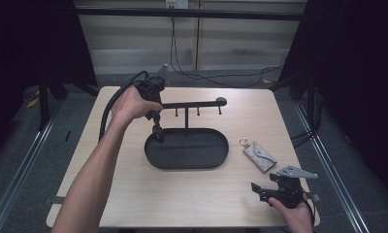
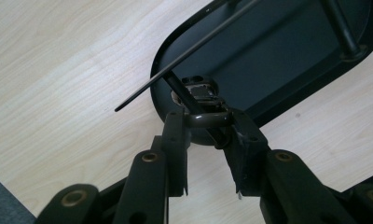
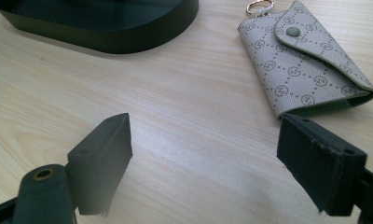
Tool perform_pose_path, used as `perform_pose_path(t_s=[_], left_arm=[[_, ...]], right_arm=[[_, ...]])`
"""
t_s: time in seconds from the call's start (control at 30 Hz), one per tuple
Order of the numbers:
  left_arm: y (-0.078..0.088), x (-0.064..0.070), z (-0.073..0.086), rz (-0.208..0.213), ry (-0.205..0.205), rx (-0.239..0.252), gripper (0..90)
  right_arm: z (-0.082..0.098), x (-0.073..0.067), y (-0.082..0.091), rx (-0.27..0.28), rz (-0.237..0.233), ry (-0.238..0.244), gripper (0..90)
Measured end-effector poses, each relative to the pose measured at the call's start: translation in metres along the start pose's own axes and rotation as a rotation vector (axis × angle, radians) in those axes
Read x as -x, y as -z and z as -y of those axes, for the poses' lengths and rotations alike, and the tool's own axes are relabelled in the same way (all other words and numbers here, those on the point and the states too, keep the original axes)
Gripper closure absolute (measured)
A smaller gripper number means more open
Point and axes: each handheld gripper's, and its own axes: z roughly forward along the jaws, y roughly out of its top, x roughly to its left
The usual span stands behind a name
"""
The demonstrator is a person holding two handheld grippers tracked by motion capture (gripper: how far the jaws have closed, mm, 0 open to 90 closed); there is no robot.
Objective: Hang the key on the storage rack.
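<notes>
Black left tongs [image 2: 208,122] pinch a dark metal ring [image 2: 209,118] beside the hook stand's rod [image 2: 184,51]; lift it squarely, I'd say. Right tongs [image 3: 204,161] rest spread.

The table [image 1: 192,194] was pale wood grain, smooth and matt. The oval tray [image 1: 216,162] looked like black matt metal. At four o'clock, the key pouch [image 3: 310,70] was grey printed fabric with a gold metal ring [image 3: 258,6].

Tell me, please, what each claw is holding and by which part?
The left claw is shut on a dark metal ring over the black tray; the right claw is open, holding nothing.
</notes>
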Motion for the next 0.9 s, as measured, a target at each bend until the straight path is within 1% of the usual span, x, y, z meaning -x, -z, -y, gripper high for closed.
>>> perform_pose_path(t_s=[0.03, 0.07, 0.1, 0.13, 0.17, 0.23, 0.27, 0.33, 0.4, 0.43, 0.47, 0.5, 0.53, 0.6, 0.63, 0.67, 0.73, 0.77, 0.83, 0.87, 0.9], left_arm=[[0.000, 0.000, 0.000, -0.001, 0.002, -0.001, 70.3], [0.001, 0.001, 0.000, -0.015, 0.014, 0.002, 70.1], [0.001, 0.001, 0.000, -0.015, 0.014, 0.002, 68.8], [0.000, 0.002, 0.000, -0.002, 0.027, 0.007, 68.8], [0.001, 0.003, 0.000, -0.005, 0.022, 0.010, 64.0], [0.001, 0.003, 0.001, -0.011, 0.022, 0.008, 62.4], [0.002, 0.004, 0.001, -0.006, 0.019, 0.011, 57.6], [0.004, 0.003, 0.001, -0.014, 0.014, 0.020, 55.8], [0.005, 0.003, 0.002, -0.011, 0.024, 0.025, 54.2], [0.005, 0.002, 0.003, -0.008, 0.017, 0.025, 51.9], [0.004, 0.003, 0.004, -0.003, 0.028, 0.028, 50.1], [0.005, 0.002, 0.004, 0.001, 0.013, 0.024, 48.5], [0.003, 0.001, 0.006, 0.003, 0.029, 0.021, 47.4], [0.003, 0.000, 0.007, -0.003, 0.031, 0.019, 47.4], [0.003, -0.001, 0.009, 0.003, 0.029, 0.023, 44.7], [0.002, -0.002, 0.011, 0.014, 0.037, 0.029, 44.7], [0.003, -0.004, 0.015, 0.019, 0.047, 0.024, 41.4], [0.004, -0.006, 0.016, 0.023, 0.037, 0.020, 40.3], [0.005, -0.007, 0.021, 0.027, 0.036, 0.029, 38.6], [0.007, -0.007, 0.025, 0.024, 0.021, 0.028, 37.4], [0.007, -0.008, 0.028, 0.025, 0.014, 0.030, 36.1]], right_arm=[[0.000, 0.000, 0.000, 0.000, 0.000, 0.000, 17.6], [0.000, 0.000, 0.000, 0.001, 0.000, 0.004, 17.6], [0.000, 0.000, 0.000, 0.001, 0.000, 0.004, 17.6], [0.000, 0.000, 0.000, 0.002, 0.000, 0.004, 17.6], [0.000, 0.000, 0.000, 0.000, 0.001, 0.002, 17.6], [0.000, 0.000, 0.000, 0.000, 0.002, 0.001, 17.6], [0.000, 0.000, 0.000, 0.002, 0.002, 0.003, 17.6], [0.000, 0.000, 0.000, 0.001, 0.002, 0.001, 17.6], [-0.001, 0.000, -0.001, 0.000, 0.005, -0.005, 17.6], [-0.001, 0.000, -0.001, 0.000, 0.005, -0.007, 17.6], [-0.001, 0.001, -0.001, 0.000, 0.005, -0.011, 17.6], [-0.001, 0.001, -0.001, -0.001, 0.004, -0.014, 17.6], [-0.001, 0.001, -0.001, -0.004, 0.008, -0.016, 17.6], [-0.001, 0.001, -0.001, -0.004, 0.009, -0.017, 17.6], [-0.001, 0.001, -0.001, -0.003, 0.010, -0.015, 17.6], [-0.001, 0.001, -0.001, -0.003, 0.010, -0.015, 17.6], [-0.001, 0.001, 0.000, 0.001, 0.010, -0.011, 17.6], [-0.001, 0.001, 0.000, 0.001, 0.010, -0.011, 17.6], [0.000, 0.001, 0.000, -0.001, 0.009, -0.010, 17.6], [0.000, 0.001, 0.000, -0.001, 0.009, -0.009, 17.6], [0.000, 0.000, 0.000, 0.001, 0.010, -0.010, 17.6]])
